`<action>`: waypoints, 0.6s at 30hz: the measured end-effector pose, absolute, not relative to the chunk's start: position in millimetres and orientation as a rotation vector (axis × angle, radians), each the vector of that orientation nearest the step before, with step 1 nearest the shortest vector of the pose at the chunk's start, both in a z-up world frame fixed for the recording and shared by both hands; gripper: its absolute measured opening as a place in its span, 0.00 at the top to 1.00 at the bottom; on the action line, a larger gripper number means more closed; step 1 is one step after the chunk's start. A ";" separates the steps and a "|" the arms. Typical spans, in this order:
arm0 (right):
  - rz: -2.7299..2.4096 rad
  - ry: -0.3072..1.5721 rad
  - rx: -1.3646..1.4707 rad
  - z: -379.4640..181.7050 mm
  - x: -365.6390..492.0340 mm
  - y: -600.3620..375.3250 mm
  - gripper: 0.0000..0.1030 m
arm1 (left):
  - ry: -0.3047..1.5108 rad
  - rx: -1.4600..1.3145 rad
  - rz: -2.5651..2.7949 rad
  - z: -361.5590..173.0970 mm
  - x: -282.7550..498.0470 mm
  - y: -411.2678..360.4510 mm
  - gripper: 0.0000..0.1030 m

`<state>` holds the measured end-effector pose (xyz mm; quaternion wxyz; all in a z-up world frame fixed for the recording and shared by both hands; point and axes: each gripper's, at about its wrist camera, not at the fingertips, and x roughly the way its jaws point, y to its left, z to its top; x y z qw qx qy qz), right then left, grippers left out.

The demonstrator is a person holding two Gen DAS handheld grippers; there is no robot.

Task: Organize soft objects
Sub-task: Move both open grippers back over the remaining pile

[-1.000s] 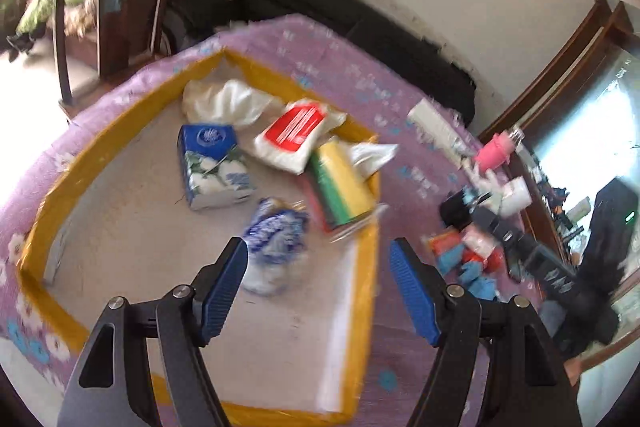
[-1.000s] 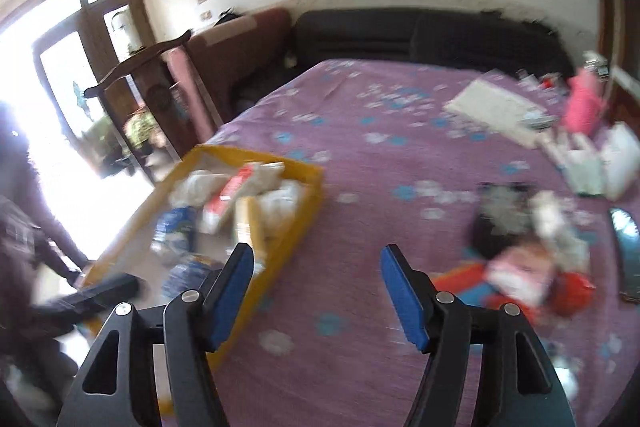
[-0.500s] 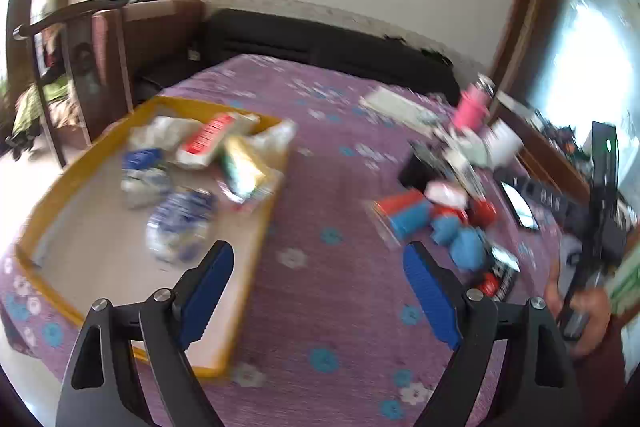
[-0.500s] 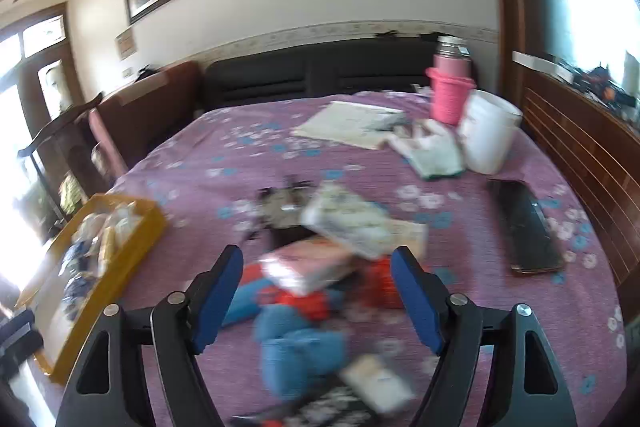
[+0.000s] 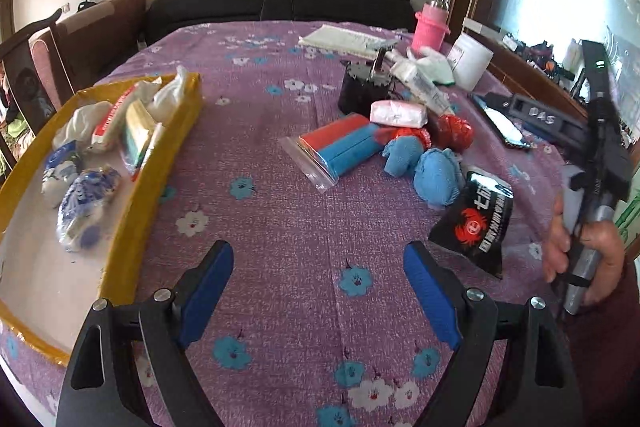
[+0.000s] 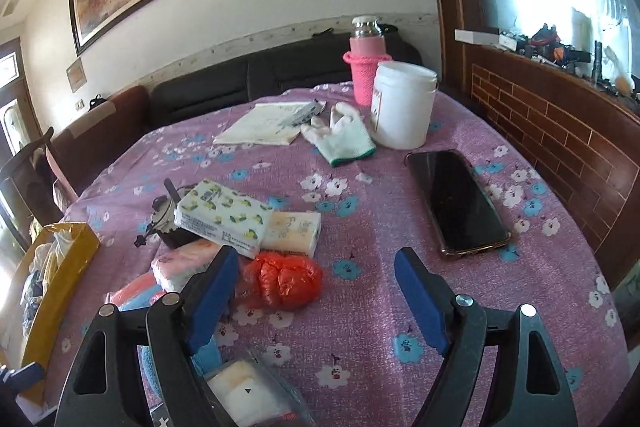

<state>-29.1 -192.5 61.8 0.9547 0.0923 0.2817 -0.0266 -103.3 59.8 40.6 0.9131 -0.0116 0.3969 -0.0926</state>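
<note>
While both sets of jaws have just been opening, the left gripper [image 5: 318, 281] hangs wide apart over bare purple floral tablecloth [image 5: 288, 211], nothing between its blue pads, touching nothing. At the table's left edge sits a yellow-rimmed cardboard tray [image 5: 132, 215] holding soft packs: blue-white crumpled wrappers, a red-white sachet, a yellow-green sponge. Mid-table lies a clear zip bag with red and blue sponges [image 5: 340, 147], then blue cloth balls [image 5: 434, 173], a pink tissue pack [image 5: 398, 114], red crumpled plastic bags [image 5: 454, 131]. A black foil pouch with a red crab logo [image 5: 474, 221] and white Chinese print, too small to read, lies near the right edge. A hand [image 5: 584, 251] there grips the other tool's handle.

The right gripper [image 6: 316, 289] is also spread wide and empty; the red bag [image 6: 286, 283] lies just past its left pad. A lemon-print tissue pack [image 6: 222, 217] leans on a cream tissue pack [image 6: 294, 231]. Farther right lie a white knit glove [image 6: 340, 139], a white plastic tub [image 6: 404, 105], a black phone [image 6: 458, 203].
</note>
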 end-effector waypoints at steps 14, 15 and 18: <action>-0.113 0.515 0.168 65.5 -37.4 -193.6 0.15 | 0.938 -0.108 -0.158 13.1 -41.7 69.5 0.17; -0.113 0.518 0.168 65.0 -36.6 -193.7 0.15 | 0.942 -0.141 -0.165 12.1 -40.1 74.4 0.17; -0.116 0.526 0.164 63.4 -35.0 -193.2 0.15 | 0.939 -0.166 -0.181 11.3 -38.8 76.9 0.10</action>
